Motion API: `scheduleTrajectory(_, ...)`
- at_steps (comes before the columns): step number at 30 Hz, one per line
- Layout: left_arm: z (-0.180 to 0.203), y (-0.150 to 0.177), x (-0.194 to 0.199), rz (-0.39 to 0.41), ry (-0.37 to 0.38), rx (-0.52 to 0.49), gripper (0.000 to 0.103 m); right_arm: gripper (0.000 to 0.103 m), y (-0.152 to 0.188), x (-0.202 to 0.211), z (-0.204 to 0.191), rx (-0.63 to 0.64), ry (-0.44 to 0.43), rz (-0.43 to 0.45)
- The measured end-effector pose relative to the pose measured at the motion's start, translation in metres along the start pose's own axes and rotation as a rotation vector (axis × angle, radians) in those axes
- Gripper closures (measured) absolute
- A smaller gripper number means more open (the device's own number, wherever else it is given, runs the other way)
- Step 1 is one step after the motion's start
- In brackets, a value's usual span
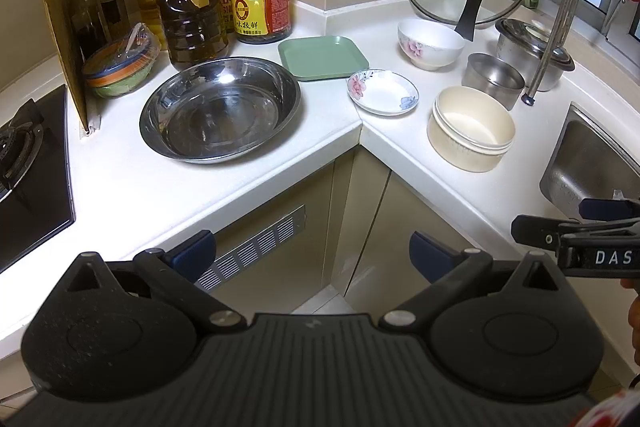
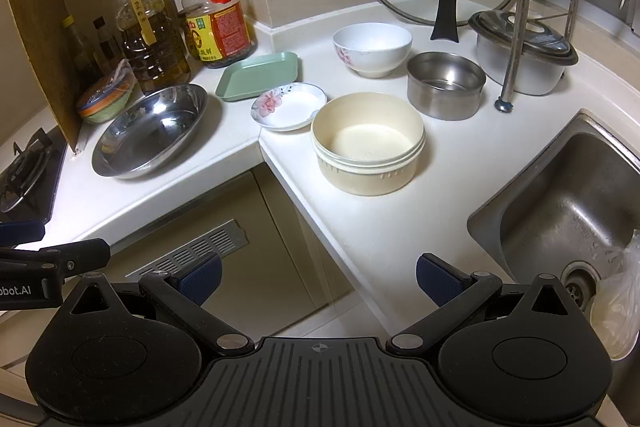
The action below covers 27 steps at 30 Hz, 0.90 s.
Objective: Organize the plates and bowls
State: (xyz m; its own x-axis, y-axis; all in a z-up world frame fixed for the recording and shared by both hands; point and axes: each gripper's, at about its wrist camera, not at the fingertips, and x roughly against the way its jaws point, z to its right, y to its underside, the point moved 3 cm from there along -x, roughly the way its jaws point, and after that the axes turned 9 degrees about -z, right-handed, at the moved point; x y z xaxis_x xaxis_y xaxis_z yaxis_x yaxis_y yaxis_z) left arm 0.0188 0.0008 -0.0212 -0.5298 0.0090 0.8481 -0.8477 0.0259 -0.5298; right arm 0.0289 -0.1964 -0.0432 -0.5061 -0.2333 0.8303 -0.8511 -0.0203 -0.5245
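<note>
Ahead of both tongs, the plates and bowls sit spread on the counter: beyond our right gripper (image 2: 318,281), released and empty, stands the cream bowl (image 2: 368,143), with the flowered saucer (image 2: 289,105) just beside it. Our left gripper (image 1: 312,255) is equally spread, facing the steel basin (image 1: 220,109). We judge the saucer, overhanging the counter's corner, could tip off if nudged; we read "DAS" and "obot.AI" on the tongs.

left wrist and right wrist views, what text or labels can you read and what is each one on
"DAS": on the right gripper, cut off by the frame edge.
"obot.AI": on the left gripper, also cut off.
"味极鲜": on the soy sauce bottle; its smaller print is unreadable.
Oil jug: handwritten yellow tag, too blurred.
</note>
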Motion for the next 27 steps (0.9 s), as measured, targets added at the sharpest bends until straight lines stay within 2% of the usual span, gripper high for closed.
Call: scheduleTrajectory(27, -0.0013, -0.0031, -0.0021, -0.001, 0.002, 0.003, 0.000, 0.000, 0.0011, 0.0002, 0.0017, 0.005, -0.004, 0.002)
